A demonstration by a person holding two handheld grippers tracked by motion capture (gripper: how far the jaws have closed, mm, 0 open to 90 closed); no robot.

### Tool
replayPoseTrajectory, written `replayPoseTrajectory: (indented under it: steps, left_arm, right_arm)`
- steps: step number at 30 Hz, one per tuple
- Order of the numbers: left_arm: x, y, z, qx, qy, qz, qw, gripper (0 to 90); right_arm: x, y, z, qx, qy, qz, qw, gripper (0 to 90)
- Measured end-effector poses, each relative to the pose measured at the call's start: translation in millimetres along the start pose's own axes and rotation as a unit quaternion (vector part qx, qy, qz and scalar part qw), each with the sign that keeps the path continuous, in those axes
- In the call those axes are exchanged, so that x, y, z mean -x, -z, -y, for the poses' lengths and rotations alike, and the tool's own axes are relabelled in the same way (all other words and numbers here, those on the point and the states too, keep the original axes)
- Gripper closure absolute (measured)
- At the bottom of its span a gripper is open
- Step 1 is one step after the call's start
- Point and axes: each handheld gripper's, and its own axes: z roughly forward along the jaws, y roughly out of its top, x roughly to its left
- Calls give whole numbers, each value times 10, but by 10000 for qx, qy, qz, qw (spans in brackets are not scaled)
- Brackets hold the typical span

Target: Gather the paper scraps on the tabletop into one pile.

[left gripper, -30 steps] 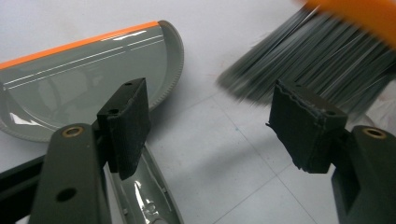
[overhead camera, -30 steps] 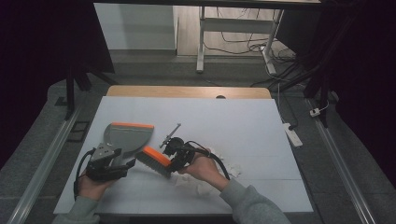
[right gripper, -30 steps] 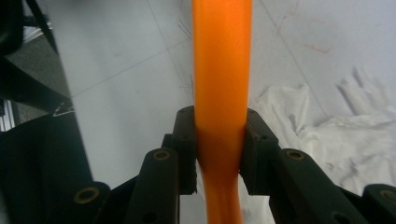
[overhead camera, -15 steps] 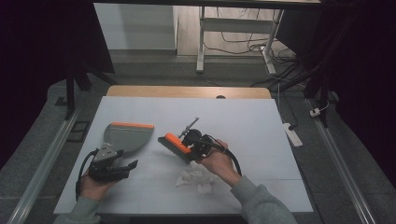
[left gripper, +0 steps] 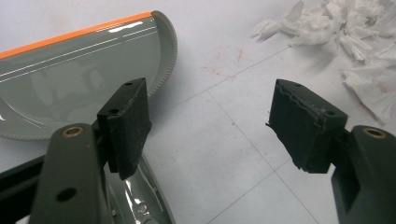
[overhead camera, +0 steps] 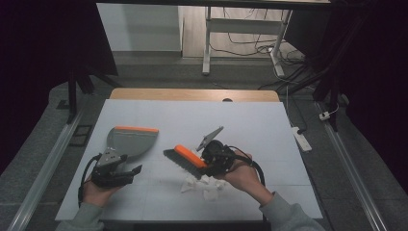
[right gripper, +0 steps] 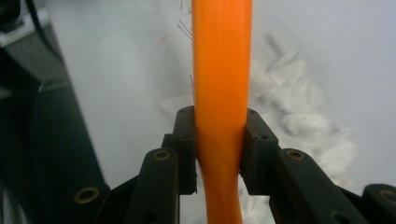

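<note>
The orange-backed brush (overhead camera: 184, 158) is clamped by its handle in your right gripper (overhead camera: 215, 159), and in the right gripper view both black pads (right gripper: 187, 149) press flat against the orange handle (right gripper: 222, 93) from either side. In the high view the brush is held just above the white table (overhead camera: 250, 125), its dark bristles pointing down and its head reaching toward the middle of the table. A loose heap of torn white paper scraps (overhead camera: 202, 184) lies on the table directly below and slightly nearer you than the brush head; the right gripper view shows the same scraps (right gripper: 299, 116) blurred behind the handle. Off to the other side, the grey dustpan (overhead camera: 130, 142) with its orange front lip lies flat on the table, well apart from the scraps. Your left gripper (overhead camera: 115, 171) sits at the dustpan's handle end with its jaws spread wide; in the left gripper view one pad (left gripper: 126, 126) stands over the grey dustpan handle (left gripper: 135, 196), while the other pad (left gripper: 303, 126) hangs over bare table, pressing on nothing.
</note>
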Motion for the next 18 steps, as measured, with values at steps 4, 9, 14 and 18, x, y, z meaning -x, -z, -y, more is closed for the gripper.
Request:
replayPoseTrajectory:
  steps: [4,9,14,18]
  left_arm:
    - [-3,-6,2,-11,6,15,10000,302]
    - [9,-10,0,-11,-7,8,10000,303]
    - [10,-18,1,-36,-13,6,10000,303]
    - [3,-18,5,-31,-2,15,10000,303]
  right_arm:
    - [-167,-66,70,-158,256,-117,9995,704]
    - [-393,-268,140,-567,546,-347,9963,704]
    - [-455,-444,93,-808,915,-175,9924,704]
    - [-330,-499,8,-1016,1121,260,9882,704]
